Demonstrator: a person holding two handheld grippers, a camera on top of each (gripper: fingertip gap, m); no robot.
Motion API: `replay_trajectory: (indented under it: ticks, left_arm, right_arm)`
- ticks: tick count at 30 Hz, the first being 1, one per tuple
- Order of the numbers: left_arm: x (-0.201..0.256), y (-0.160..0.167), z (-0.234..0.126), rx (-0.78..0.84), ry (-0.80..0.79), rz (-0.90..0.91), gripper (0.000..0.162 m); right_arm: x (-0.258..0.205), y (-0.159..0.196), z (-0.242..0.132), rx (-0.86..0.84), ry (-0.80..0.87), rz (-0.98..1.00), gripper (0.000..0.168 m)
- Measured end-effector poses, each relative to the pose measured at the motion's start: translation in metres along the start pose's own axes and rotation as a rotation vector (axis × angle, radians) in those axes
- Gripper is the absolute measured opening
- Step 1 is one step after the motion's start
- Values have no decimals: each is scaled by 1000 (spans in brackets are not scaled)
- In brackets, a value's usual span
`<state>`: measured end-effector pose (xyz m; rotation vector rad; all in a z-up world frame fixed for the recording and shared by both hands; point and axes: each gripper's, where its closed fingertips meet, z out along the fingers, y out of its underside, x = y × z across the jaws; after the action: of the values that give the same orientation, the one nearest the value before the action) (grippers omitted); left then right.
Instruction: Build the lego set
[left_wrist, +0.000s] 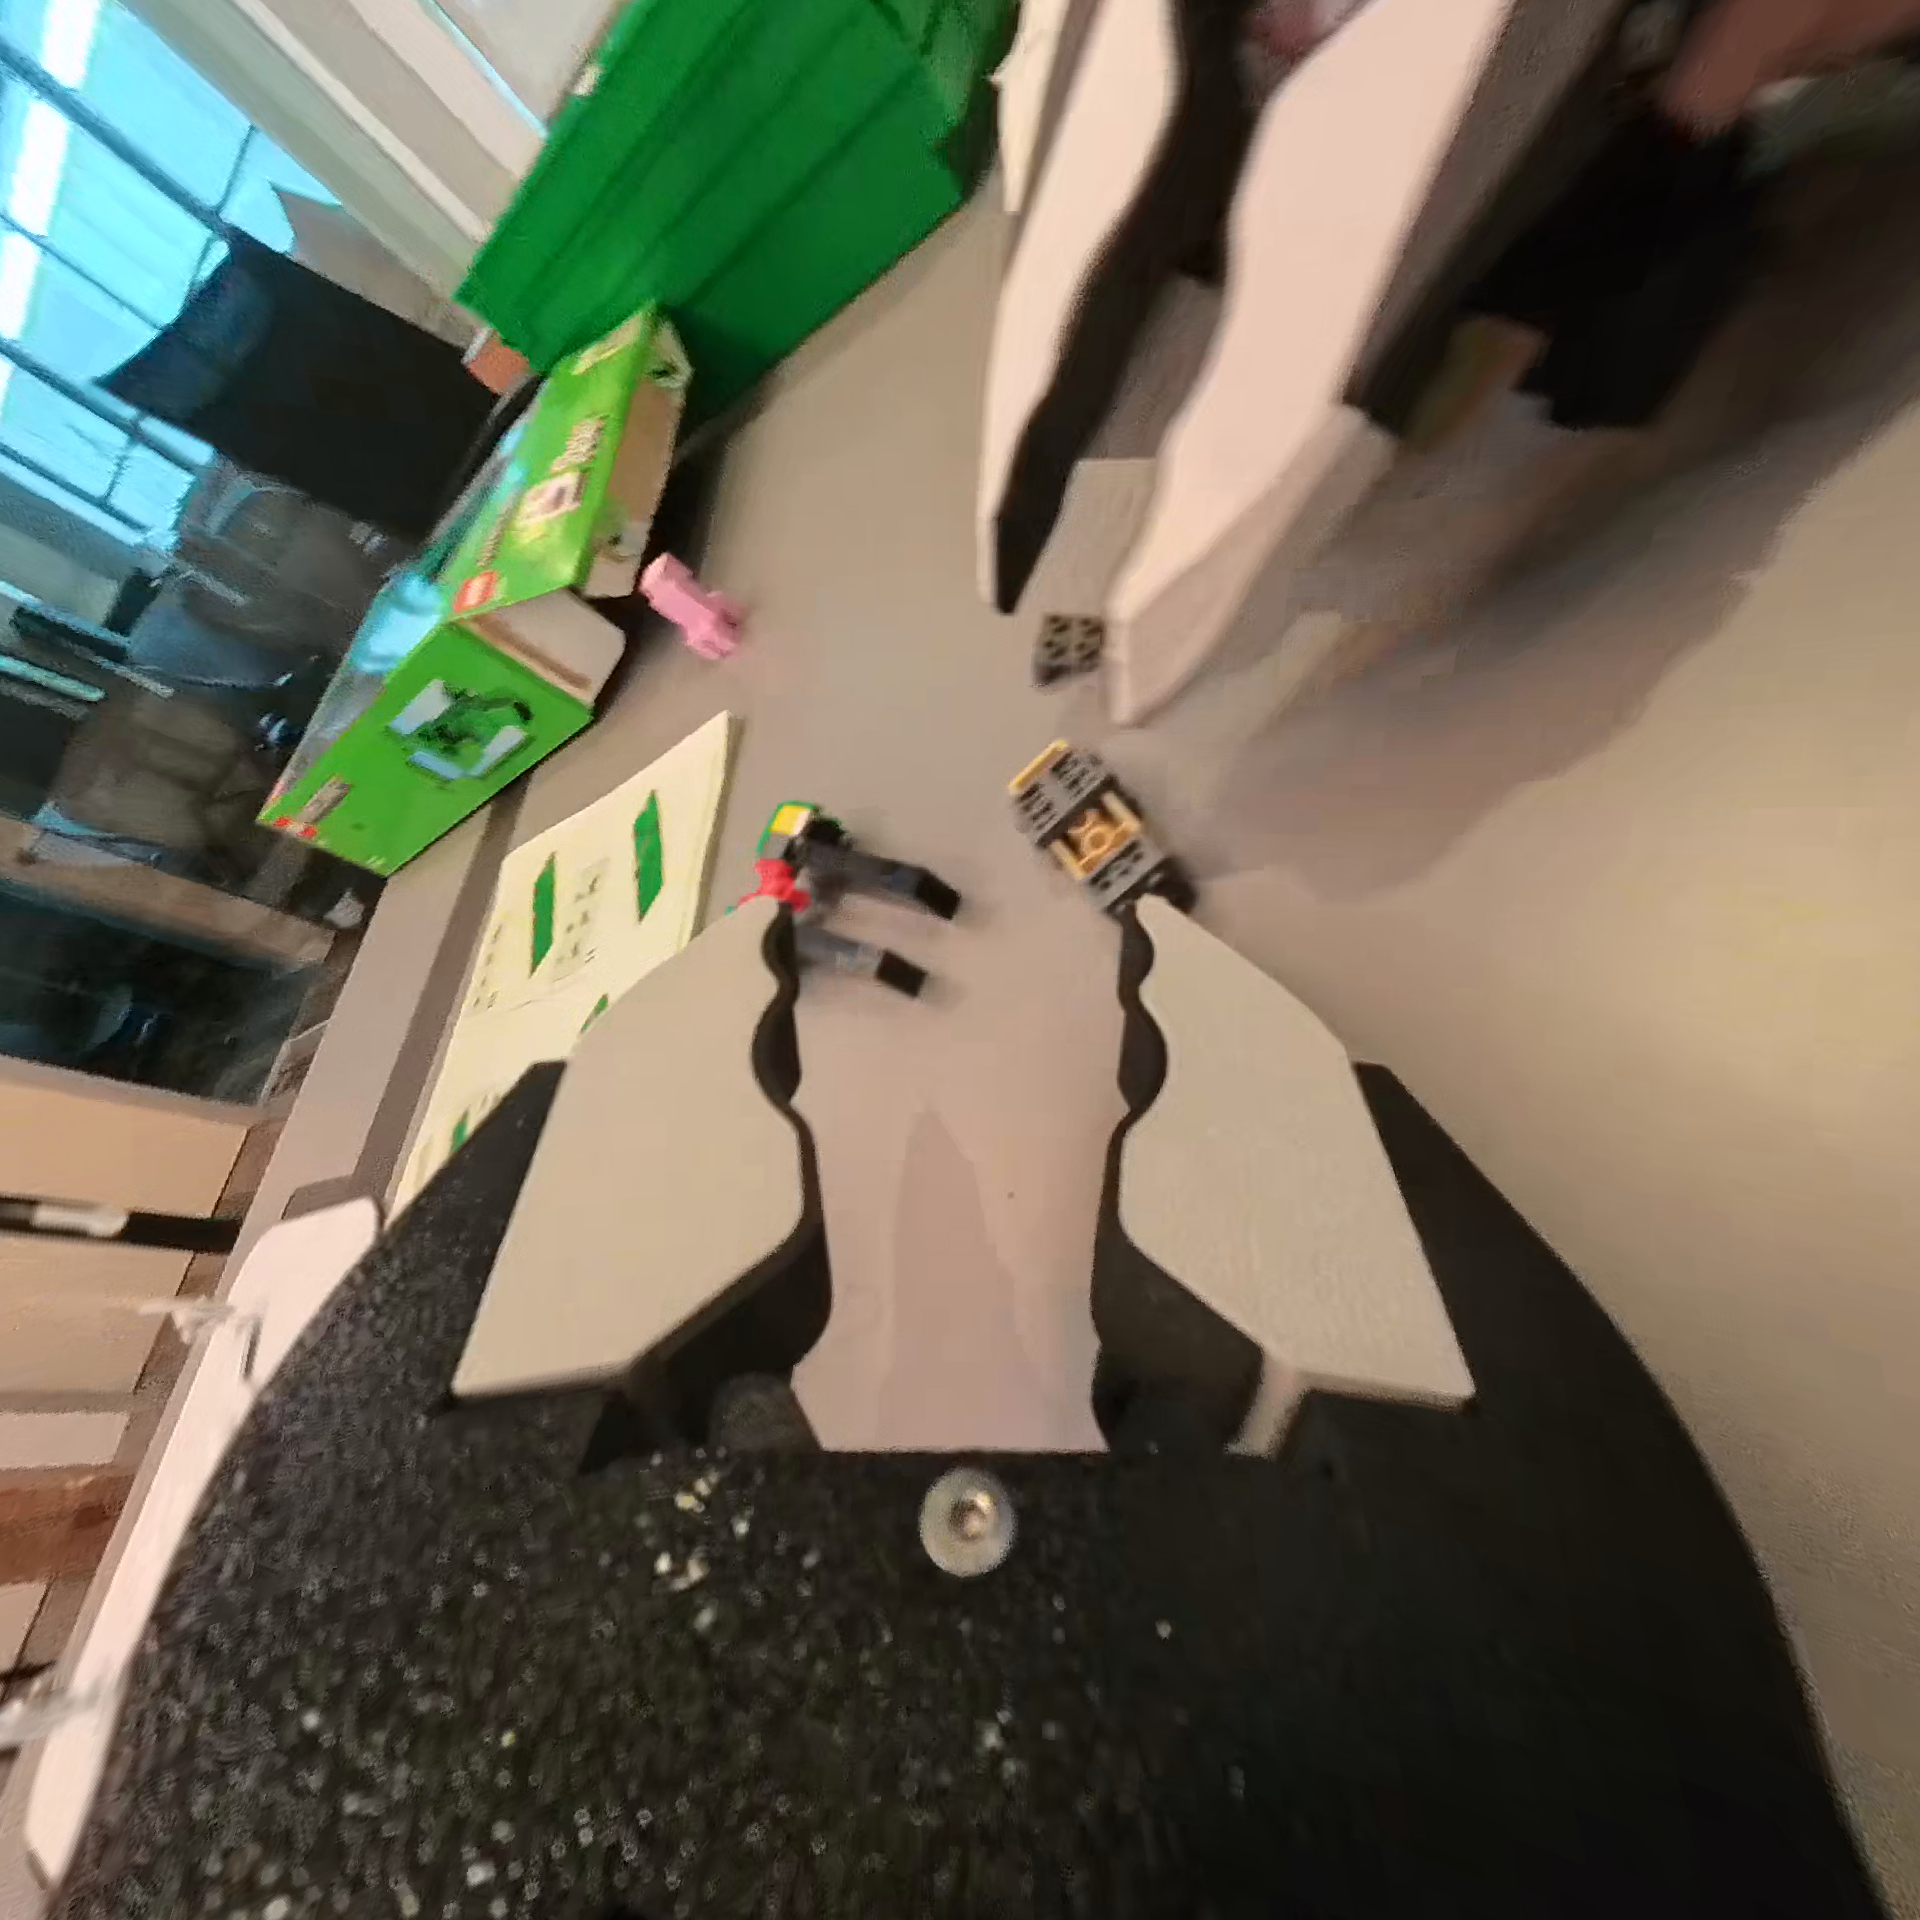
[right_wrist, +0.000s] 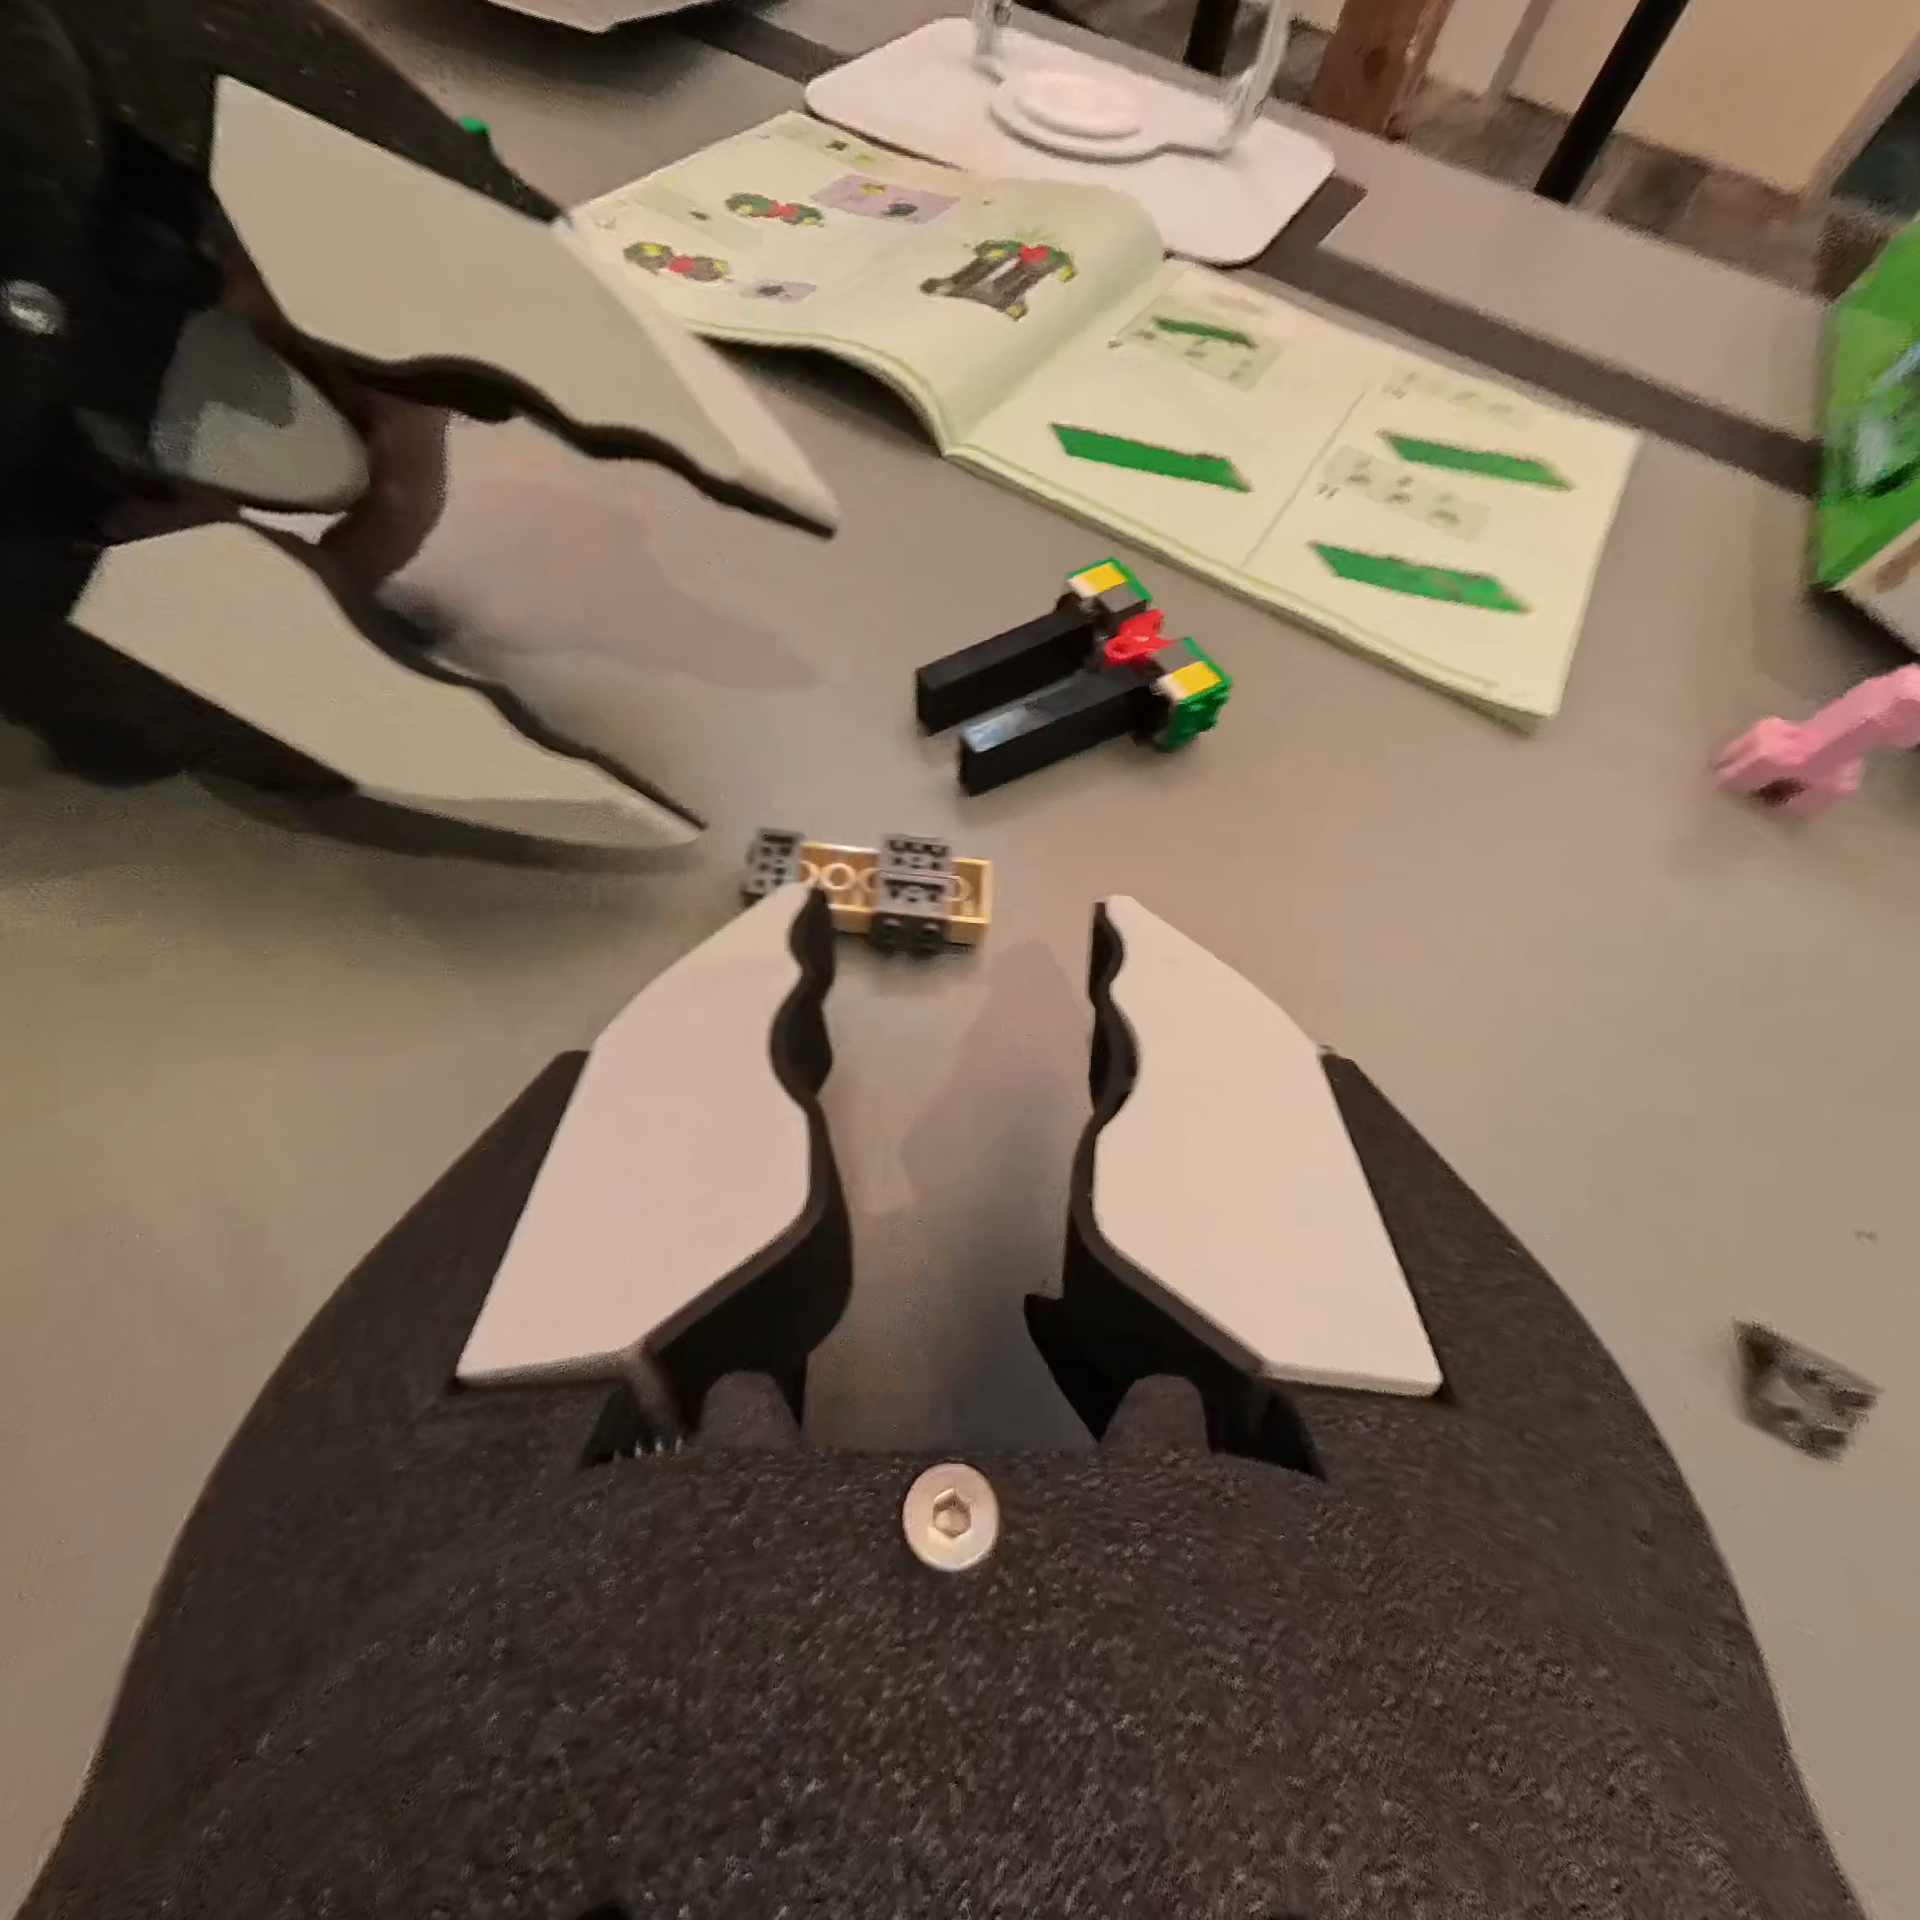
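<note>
A tan and grey brick assembly (right_wrist: 935, 894) lies on the grey table, just beyond my right gripper's (right_wrist: 951, 904) fingertips; its left end is hidden by the left finger. The right gripper is open and empty. A black twin-pillar build (right_wrist: 1070, 675) with green, yellow and red pieces lies farther out. My left gripper (left_wrist: 956, 914) is open and empty, with the pillar build (left_wrist: 862, 894) by its left fingertip and the tan assembly (left_wrist: 1096, 836) by its right one. Each gripper also shows open in the other view: left (right_wrist: 764, 670), right (left_wrist: 1070, 665).
An open instruction booklet (right_wrist: 1143, 364) lies behind the builds. A pink pig figure (right_wrist: 1818, 748) and a loose dark grey piece (right_wrist: 1803, 1387) lie to the right. A green set box (left_wrist: 468, 665), a green bag (left_wrist: 748, 177) and a white tray (right_wrist: 1278, 166) stand farther back. My right tips are roughly 15 centimeters from the loose dark grey piece (right_wrist: 1803, 1387).
</note>
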<state>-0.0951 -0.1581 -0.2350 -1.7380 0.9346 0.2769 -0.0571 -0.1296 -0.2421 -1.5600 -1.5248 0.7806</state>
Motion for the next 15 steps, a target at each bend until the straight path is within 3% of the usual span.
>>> replay_trajectory:
  ticks: [3, 9, 15]
  left_arm:
    - [-12, 14, -3, -8, -43, -61, 59]
    - [-34, 31, -5, -62, -152, -155, 46]
    - [-23, 20, -6, 19, -73, -149, 41]
  right_arm:
    - [-14, 1, 8, -46, -3, -1, 59]
    - [-19, 9, 24, -150, 5, -47, 61]
    - [-22, 11, 28, -174, -91, -33, 53]
